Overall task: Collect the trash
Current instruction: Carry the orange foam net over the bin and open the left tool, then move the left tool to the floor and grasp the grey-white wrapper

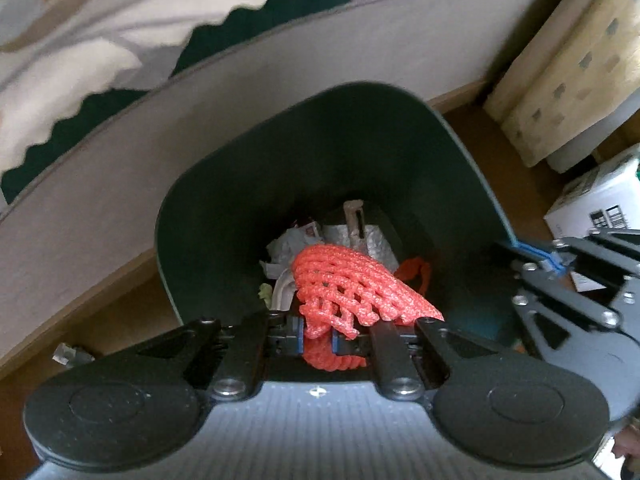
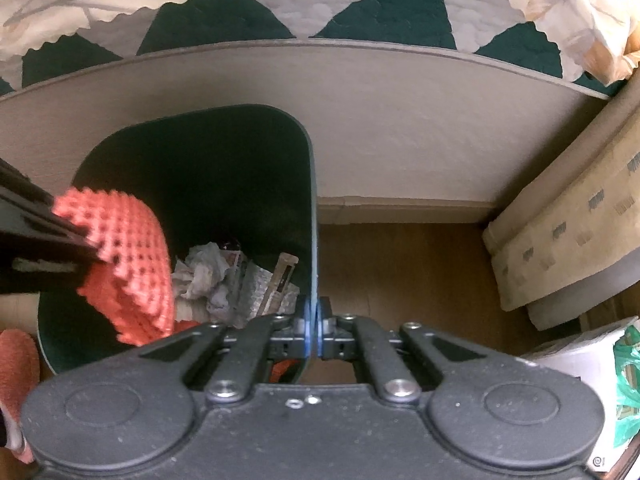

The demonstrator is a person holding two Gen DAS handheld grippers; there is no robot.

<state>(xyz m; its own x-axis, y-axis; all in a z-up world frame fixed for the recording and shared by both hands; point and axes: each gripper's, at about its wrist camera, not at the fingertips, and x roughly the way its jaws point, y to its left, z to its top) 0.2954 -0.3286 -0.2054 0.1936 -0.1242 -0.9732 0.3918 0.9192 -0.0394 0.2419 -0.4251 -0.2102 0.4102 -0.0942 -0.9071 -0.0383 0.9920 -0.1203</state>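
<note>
Bed: I see its pale side panel point(image 2: 400, 120) running behind everything, with a green and cream quilt point(image 2: 248, 8) hanging over the top edge.
Floor: brown wood point(image 2: 400, 272), bare to the right of the bin.
Trash bin: dark green, open-topped point(image 1: 320, 152), standing on the floor against the bed's side panel; I am looking down into it from both wrists.
Cardboard box: white, printed point(image 1: 600, 204), on the floor right of the bin.
Foam net: orange-red mesh sleeve point(image 1: 352, 292), held over the bin's mouth, above the trash inside.
Bin contents: crumpled white paper point(image 2: 204, 272), a tan strip point(image 2: 280, 276) leaning on the right wall, more orange netting point(image 1: 416, 276) low down.
Left gripper: point(image 1: 316, 338) jaws clamped on the near end of the foam net.
Right gripper: point(image 2: 313, 336) jaws closed on the bin's right rim point(image 2: 314, 240), one finger inside, one outside.
</note>
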